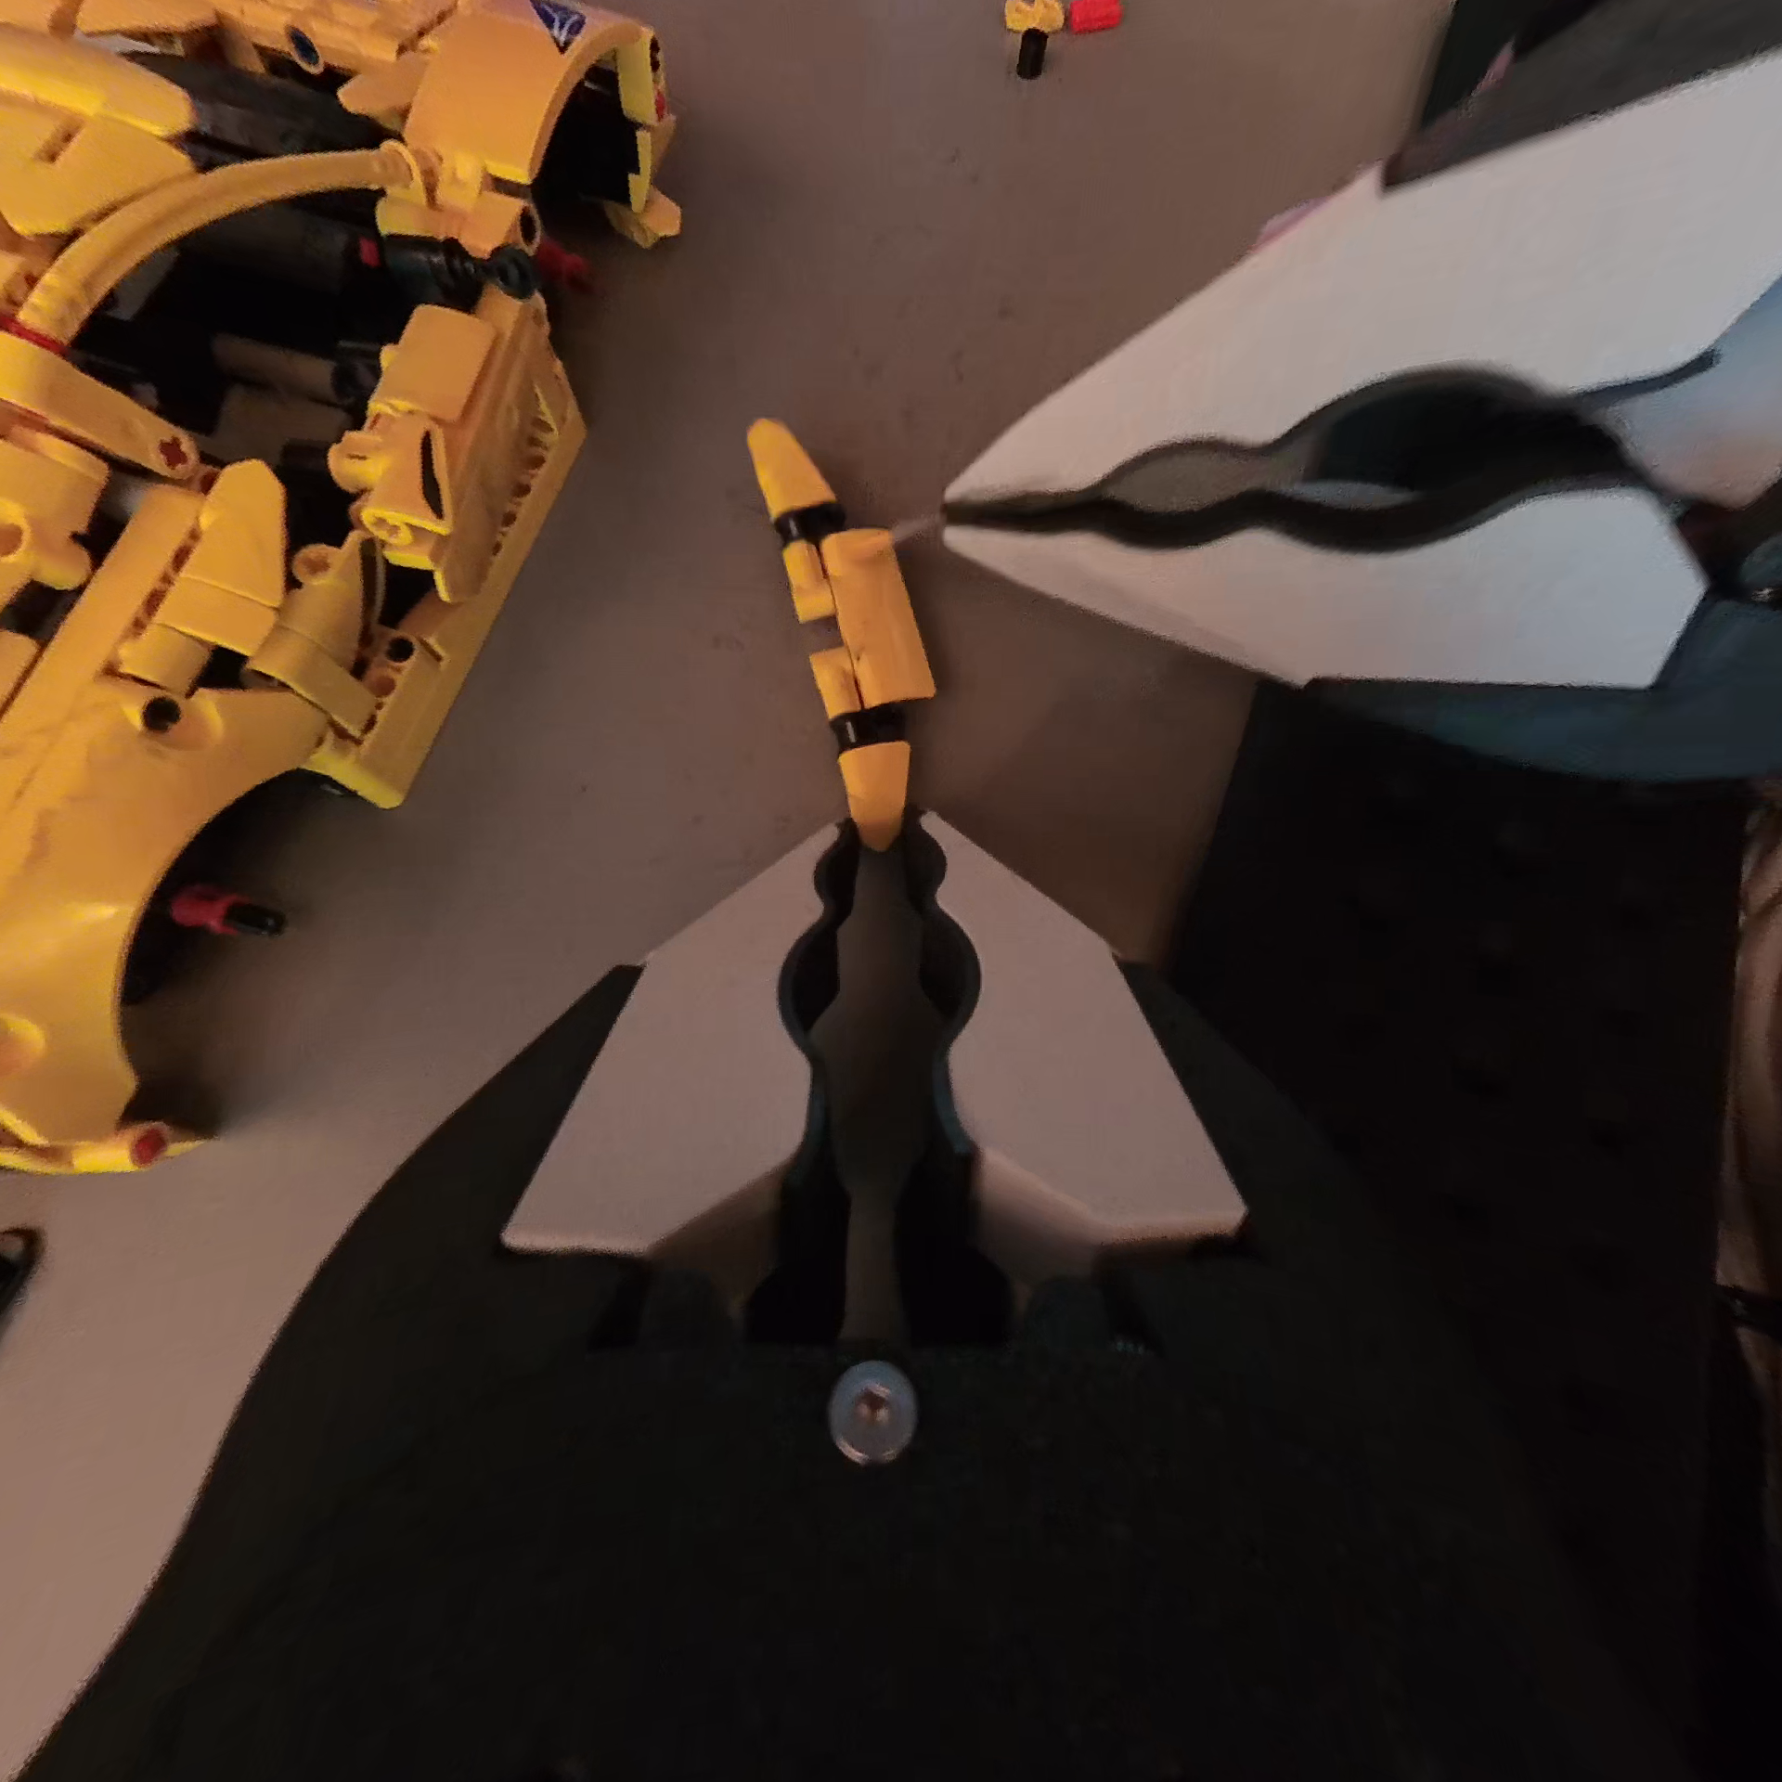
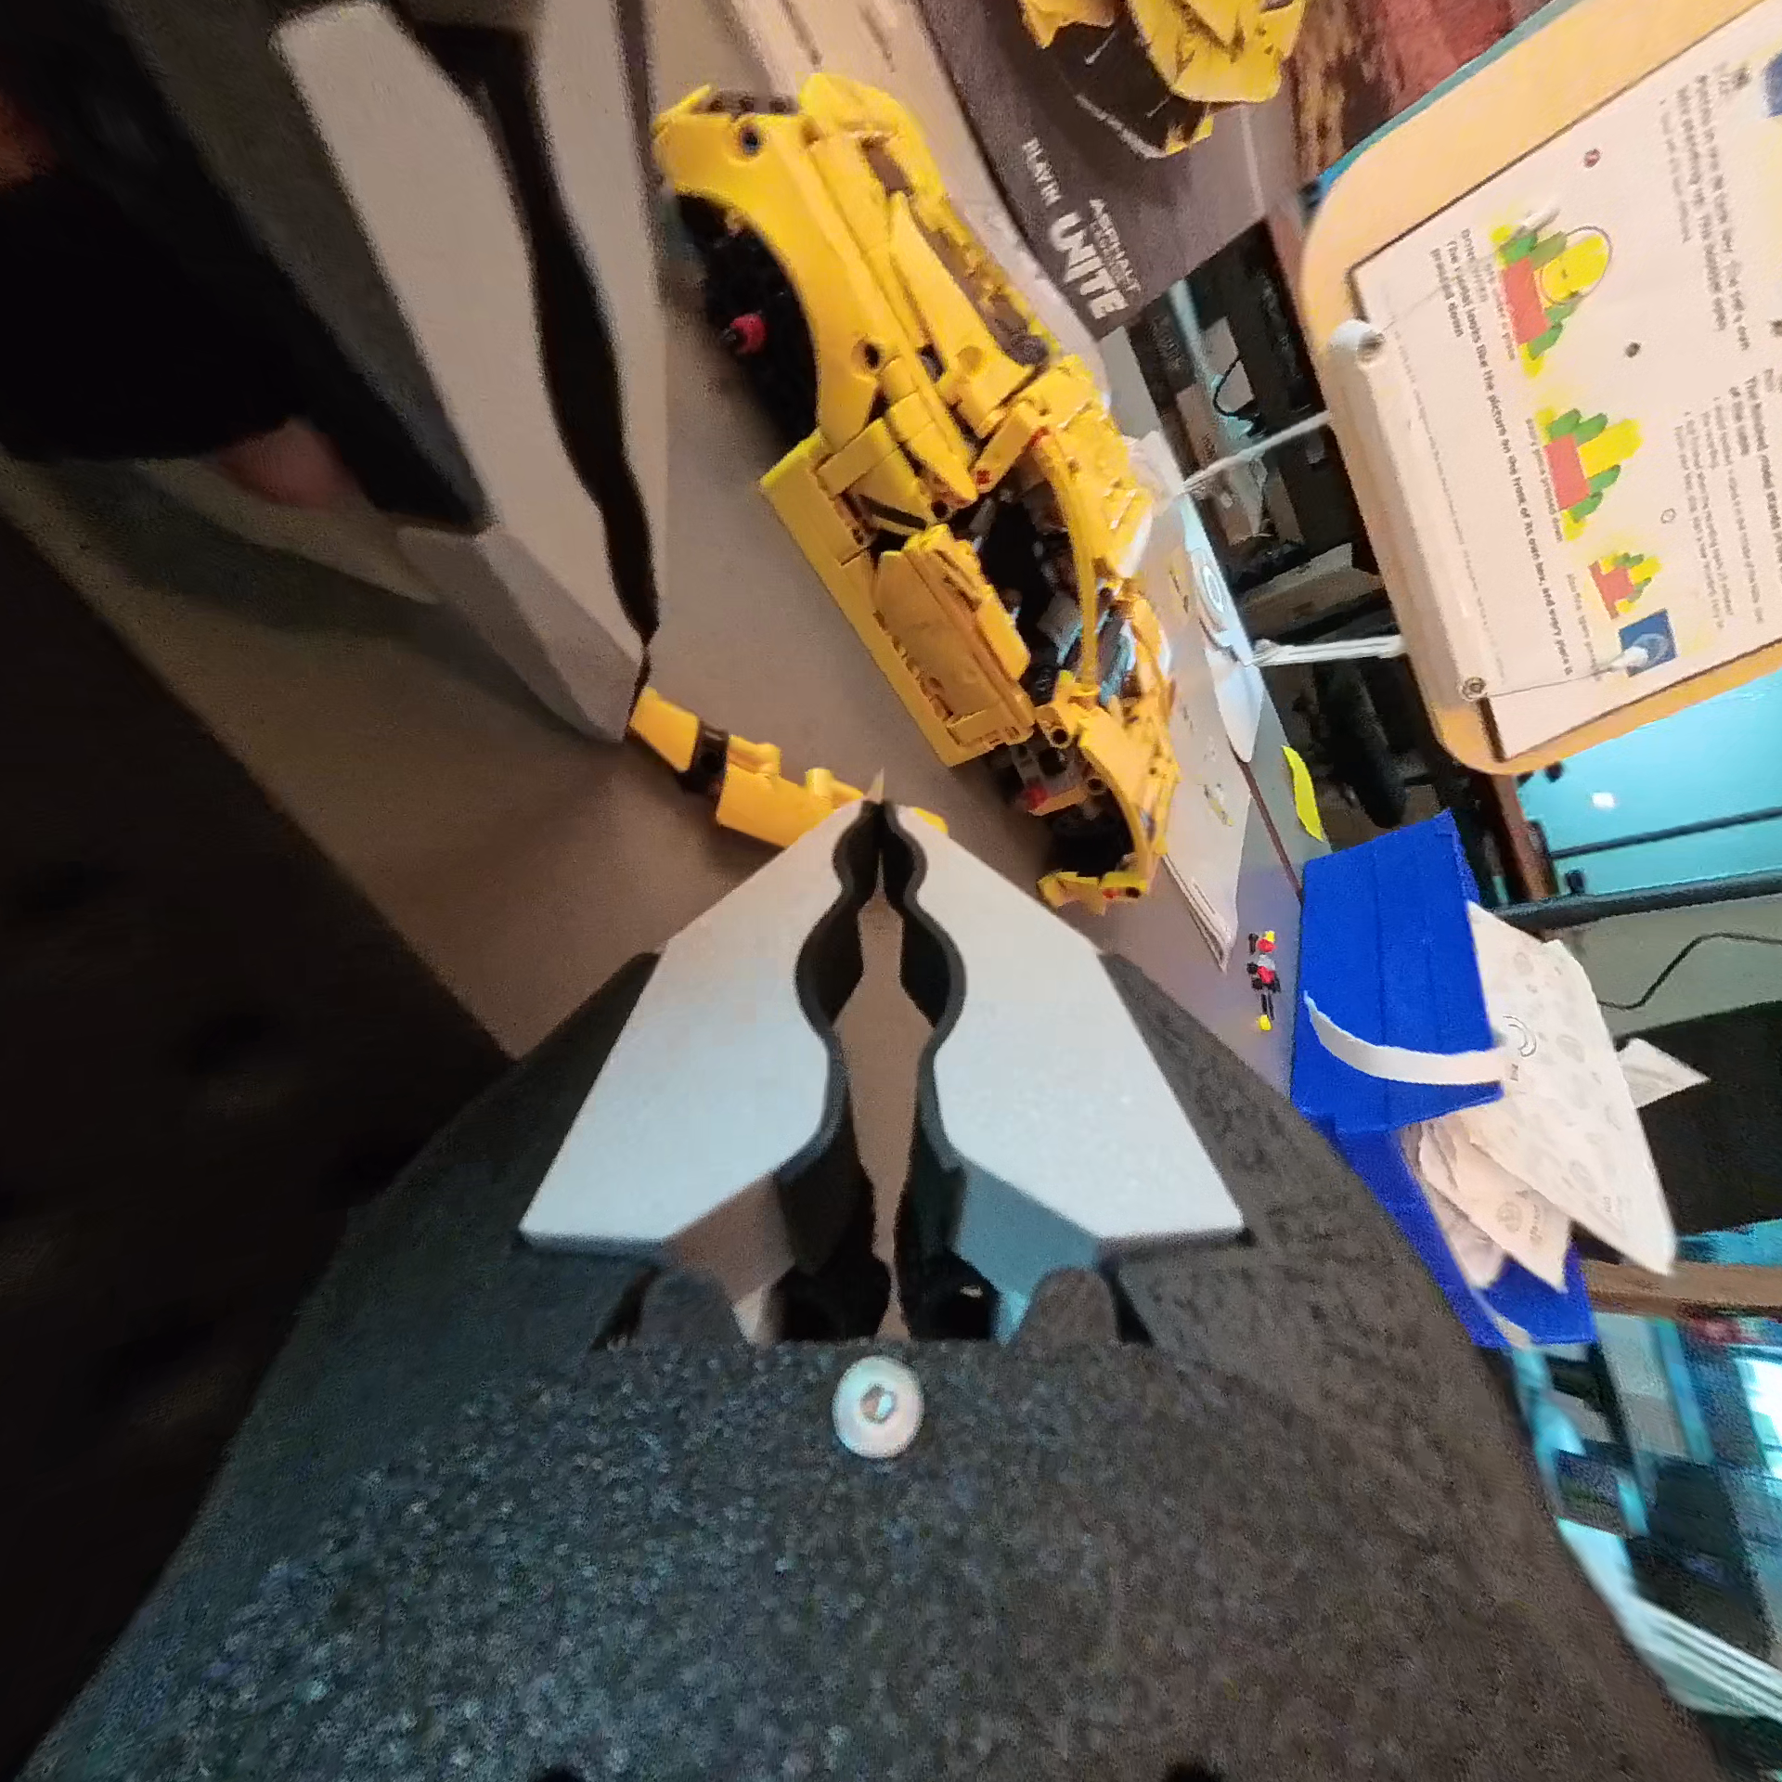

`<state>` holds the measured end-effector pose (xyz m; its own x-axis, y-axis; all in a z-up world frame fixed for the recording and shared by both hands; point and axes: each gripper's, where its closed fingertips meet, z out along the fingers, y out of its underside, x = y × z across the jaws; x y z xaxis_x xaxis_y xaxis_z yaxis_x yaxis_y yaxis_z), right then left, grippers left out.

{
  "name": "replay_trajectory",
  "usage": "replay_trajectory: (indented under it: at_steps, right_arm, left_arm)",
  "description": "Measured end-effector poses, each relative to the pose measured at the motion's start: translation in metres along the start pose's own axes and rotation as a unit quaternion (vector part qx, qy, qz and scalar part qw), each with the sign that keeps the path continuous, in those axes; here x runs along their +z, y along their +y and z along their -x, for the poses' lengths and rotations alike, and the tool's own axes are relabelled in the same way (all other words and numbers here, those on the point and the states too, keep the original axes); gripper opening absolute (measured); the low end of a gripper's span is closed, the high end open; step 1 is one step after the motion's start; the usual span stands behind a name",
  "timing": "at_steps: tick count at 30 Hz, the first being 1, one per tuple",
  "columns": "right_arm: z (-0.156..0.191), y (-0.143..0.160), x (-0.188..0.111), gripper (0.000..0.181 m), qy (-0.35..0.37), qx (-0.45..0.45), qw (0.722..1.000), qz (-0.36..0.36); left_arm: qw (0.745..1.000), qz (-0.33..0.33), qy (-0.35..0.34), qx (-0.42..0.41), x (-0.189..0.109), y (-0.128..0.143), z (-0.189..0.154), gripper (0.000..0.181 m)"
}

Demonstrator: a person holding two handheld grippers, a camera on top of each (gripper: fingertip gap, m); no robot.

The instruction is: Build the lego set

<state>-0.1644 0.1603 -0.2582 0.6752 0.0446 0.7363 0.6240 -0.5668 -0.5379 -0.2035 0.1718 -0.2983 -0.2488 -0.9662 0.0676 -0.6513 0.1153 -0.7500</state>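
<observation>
Left gripper point(image 1: 879, 837) pinches yellow strip's point(image 1: 849, 627) near tip, pointing away.

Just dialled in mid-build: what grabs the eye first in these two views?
The big yellow lego car, half built, fills the table's left side in the left wrist view. Between the grippers lies a slim yellow subassembly with black bands; the left gripper pinches its near tip, and the right gripper, jaws nearly shut, meets its side. A blue bin sits beyond the car.

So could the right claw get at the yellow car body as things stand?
Probably yes: the right claw is shut at the small yellow sub-assembly, and bare table lies between it and the car body; it would need to open first.
</observation>
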Motion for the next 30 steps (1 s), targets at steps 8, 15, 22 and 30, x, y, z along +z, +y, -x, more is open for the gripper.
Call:
replay_trajectory:
  at_steps: [8, 15, 22, 30]
  right_arm:
    - [-0.044, 0.004, -0.009, 0.000, -0.155, 0.380, 0.906, -0.099]
    - [-0.077, 0.013, -0.020, 0.000, -0.193, 0.447, 0.862, -0.141]
    - [-0.064, 0.007, -0.028, 0.000, -0.206, 0.347, 0.902, -0.153]
    - [-0.022, -0.008, -0.027, 0.000, -0.105, 0.072, 0.979, -0.159]
  left_arm:
    - [0.999, -0.041, 0.025, 0.008, -0.008, -0.012, -0.009, 0.009]
    - [0.998, -0.055, 0.030, 0.006, -0.012, -0.018, -0.012, 0.008]
    - [0.999, 0.024, -0.030, -0.027, -0.004, 0.002, 0.007, 0.008]
    - [0.985, 0.029, 0.136, -0.102, -0.009, -0.016, -0.050, 0.029]
